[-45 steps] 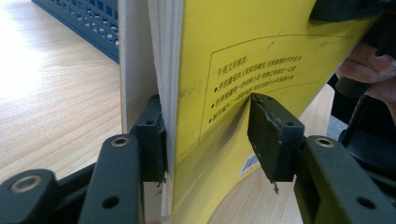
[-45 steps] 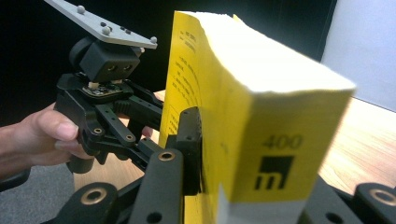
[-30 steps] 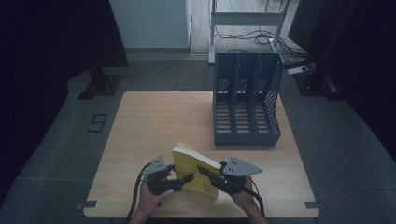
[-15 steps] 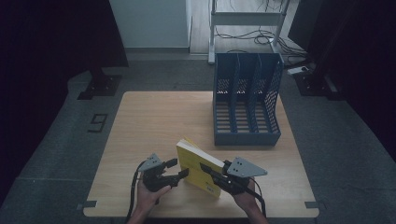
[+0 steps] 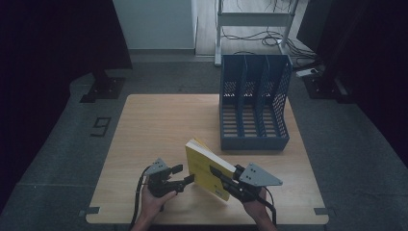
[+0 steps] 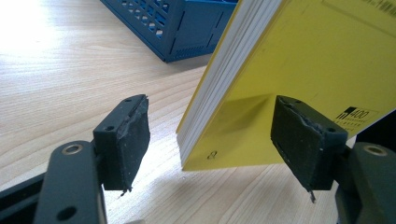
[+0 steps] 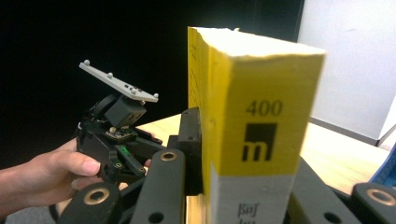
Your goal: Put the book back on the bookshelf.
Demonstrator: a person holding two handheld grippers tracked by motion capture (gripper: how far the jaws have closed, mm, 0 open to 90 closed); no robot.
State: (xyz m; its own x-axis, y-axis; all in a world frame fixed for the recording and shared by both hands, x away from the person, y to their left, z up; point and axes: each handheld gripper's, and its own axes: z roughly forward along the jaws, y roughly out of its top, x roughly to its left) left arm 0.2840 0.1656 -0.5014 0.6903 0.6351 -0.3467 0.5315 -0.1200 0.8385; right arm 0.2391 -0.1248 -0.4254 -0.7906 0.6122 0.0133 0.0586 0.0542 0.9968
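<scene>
book handed to the right, left lets go

the yellow book (image 5: 208, 168) stands on edge on the tabletop (image 5: 159, 125), clamped at its spine by the right hand-held gripper (image 5: 226, 176), likely bound for the blue file rack (image 5: 254, 103). the left hand-held gripper (image 6: 210, 140) has just opened; its pads straddle the book's corner without pressing.

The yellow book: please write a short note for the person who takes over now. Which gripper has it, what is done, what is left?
Right gripper: shut on the yellow book, holding it upright at the table's near edge.
Left gripper: jaws have just opened; the book's lower corner is between the pads, untouched.
Blue file rack: at the table's far right, slots look empty.
Done: book stood up, passed to the right gripper.
Left, probably: put it into a rack slot.
</scene>
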